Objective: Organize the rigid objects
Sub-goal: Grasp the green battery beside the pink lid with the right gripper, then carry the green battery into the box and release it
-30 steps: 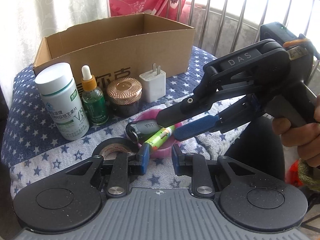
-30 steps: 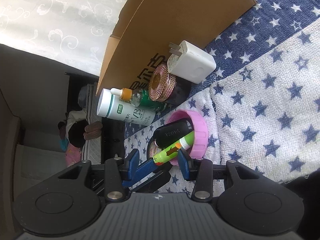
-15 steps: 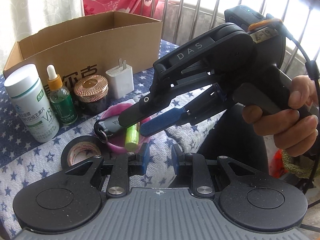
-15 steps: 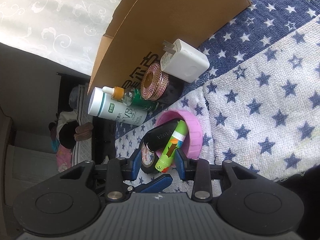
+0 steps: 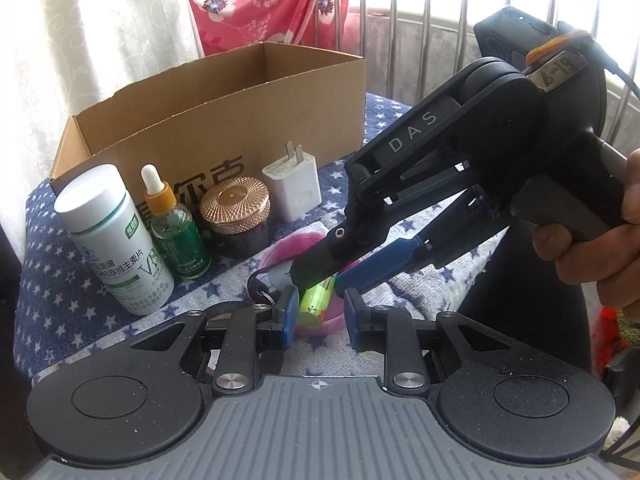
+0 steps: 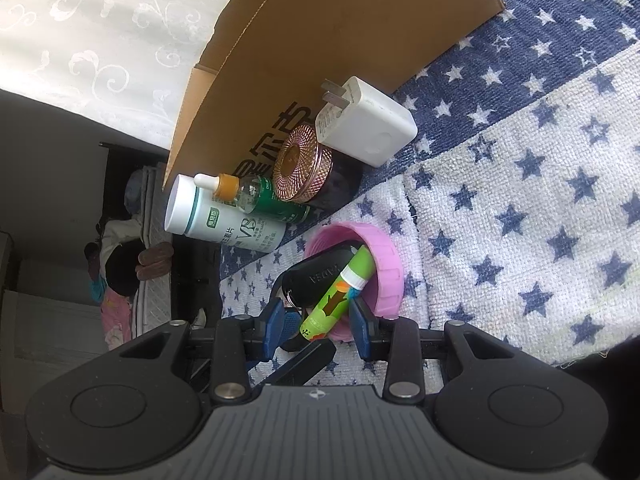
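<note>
Green tube (image 6: 338, 294) lying slantwise in the pink lid (image 6: 386, 264), upper end inside the lid, lower end poking out over the rim toward the right gripper (image 6: 316, 326), leaning against the black key fob (image 6: 318, 278). Lid sits on the star-print cloth (image 6: 520, 220), just in front of the cardboard box (image 5: 224, 120).

Right gripper: jaws partly spread, straddling the tube's lower end; pads look close to it but contact not clear — cannot tell if pinching yet. Left gripper (image 5: 318, 314): jaws narrow, nothing between the pads, hovering just short of the lid.

Handling guess: light, stiff plastic cylinder, glossy printed wrap, so likely slippery and prone to rolling or pivoting in a two-pad grip. Best taken across the body near the middle, below the white band, pads square to the long axis — not at the tip, where swinging is likely. Not fragile; moderate squeeze enough. Risk: dragging the fob's keyring or tipping the lid on lift.
</note>
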A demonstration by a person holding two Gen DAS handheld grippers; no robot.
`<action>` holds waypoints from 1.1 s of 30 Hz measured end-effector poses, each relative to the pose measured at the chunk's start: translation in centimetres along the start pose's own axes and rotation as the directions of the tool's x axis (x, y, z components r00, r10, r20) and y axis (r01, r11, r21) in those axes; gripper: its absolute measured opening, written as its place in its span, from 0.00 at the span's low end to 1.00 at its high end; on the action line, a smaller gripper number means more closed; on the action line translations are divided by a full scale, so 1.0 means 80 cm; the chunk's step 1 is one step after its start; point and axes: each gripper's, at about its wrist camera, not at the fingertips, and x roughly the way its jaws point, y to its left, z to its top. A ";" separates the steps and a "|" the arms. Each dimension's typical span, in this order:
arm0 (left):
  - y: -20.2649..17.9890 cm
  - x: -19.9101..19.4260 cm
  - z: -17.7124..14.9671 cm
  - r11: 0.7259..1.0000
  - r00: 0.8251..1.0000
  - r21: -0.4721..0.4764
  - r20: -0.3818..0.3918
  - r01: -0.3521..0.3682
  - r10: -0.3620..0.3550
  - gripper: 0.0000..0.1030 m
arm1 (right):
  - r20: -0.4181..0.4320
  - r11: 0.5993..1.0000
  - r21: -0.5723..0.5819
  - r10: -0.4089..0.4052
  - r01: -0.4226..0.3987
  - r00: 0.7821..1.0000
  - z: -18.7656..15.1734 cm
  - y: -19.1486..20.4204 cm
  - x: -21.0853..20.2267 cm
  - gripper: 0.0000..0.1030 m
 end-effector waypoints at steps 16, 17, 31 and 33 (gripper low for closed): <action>0.017 0.019 0.006 0.995 0.997 -0.084 -0.052 0.058 -0.063 0.15 | -0.006 0.999 -0.026 -0.025 0.025 1.000 0.014 0.002 0.014 0.36; 0.018 0.018 0.007 0.995 0.997 -0.088 -0.047 0.056 -0.060 0.15 | 0.001 0.999 -0.034 -0.028 0.028 1.000 0.013 0.002 0.013 0.32; 0.014 -0.022 0.022 0.996 0.998 -0.079 0.046 0.052 -0.049 0.15 | 0.109 0.990 -0.140 0.020 -0.005 0.994 -0.007 0.030 -0.030 0.21; 0.018 -0.036 0.029 0.996 0.996 -0.078 0.084 0.042 -0.035 0.15 | 0.135 0.982 -0.186 0.036 -0.010 0.990 -0.009 0.049 -0.041 0.21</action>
